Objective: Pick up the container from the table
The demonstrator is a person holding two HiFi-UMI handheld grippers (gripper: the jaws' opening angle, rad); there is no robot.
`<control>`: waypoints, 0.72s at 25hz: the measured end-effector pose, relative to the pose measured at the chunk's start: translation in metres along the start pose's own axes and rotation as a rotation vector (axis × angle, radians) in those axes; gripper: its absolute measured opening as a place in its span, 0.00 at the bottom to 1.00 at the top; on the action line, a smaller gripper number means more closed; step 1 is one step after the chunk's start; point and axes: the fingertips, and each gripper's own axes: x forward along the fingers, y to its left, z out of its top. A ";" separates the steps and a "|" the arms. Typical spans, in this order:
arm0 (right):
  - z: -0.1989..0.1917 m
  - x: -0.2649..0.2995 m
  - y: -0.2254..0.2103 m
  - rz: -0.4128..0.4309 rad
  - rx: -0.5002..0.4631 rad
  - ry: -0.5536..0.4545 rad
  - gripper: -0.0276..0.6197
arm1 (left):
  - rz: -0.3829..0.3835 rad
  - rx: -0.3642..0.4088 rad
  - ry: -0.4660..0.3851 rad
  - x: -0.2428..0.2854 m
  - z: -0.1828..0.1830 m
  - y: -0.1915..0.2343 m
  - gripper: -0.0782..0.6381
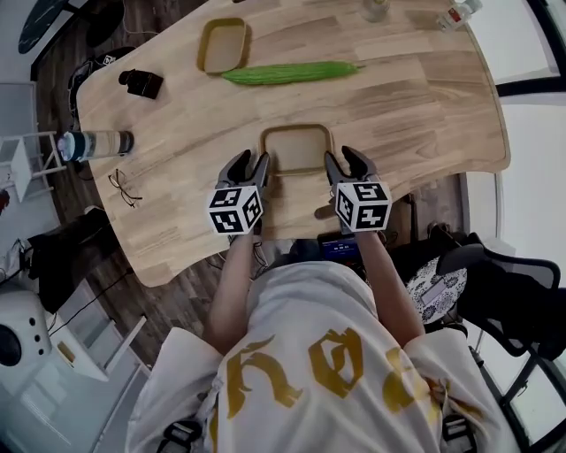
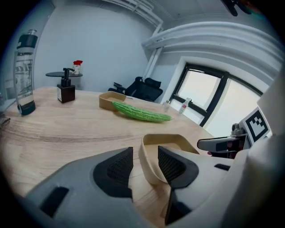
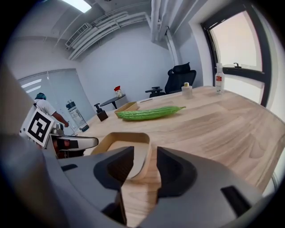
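Note:
The nearer tan container (image 1: 296, 147) lies close to the table's front edge, an open shallow tray with rounded corners. My left gripper (image 1: 251, 163) is at its left side and my right gripper (image 1: 345, 160) at its right side. In the left gripper view, the left gripper (image 2: 144, 156) straddles the container's (image 2: 171, 142) near wall, with a gap beside the left pad. In the right gripper view, the right gripper (image 3: 143, 156) straddles the container's (image 3: 120, 141) right wall in the same way. Both stand open, neither pressing on the wall.
A second tan container (image 1: 223, 44) and a long green gourd (image 1: 292, 72) lie farther back. A black pump dispenser (image 1: 141, 82), a bottle (image 1: 95, 143) on its side and glasses (image 1: 124, 188) are at the left. Small bottles (image 1: 455, 14) stand at the far right. An office chair (image 1: 495, 292) is beside me.

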 end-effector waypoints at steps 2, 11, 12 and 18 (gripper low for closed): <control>-0.002 0.011 -0.004 -0.009 0.001 0.020 0.24 | 0.006 0.000 0.017 0.008 -0.001 0.005 0.32; -0.015 0.036 -0.013 -0.036 -0.007 0.094 0.24 | -0.022 -0.019 0.078 0.026 -0.013 0.008 0.32; -0.015 0.037 -0.013 -0.032 -0.010 0.094 0.24 | -0.025 -0.013 0.079 0.027 -0.013 0.007 0.32; -0.014 0.041 -0.005 -0.004 -0.021 0.109 0.10 | -0.025 0.028 0.101 0.029 -0.011 0.001 0.21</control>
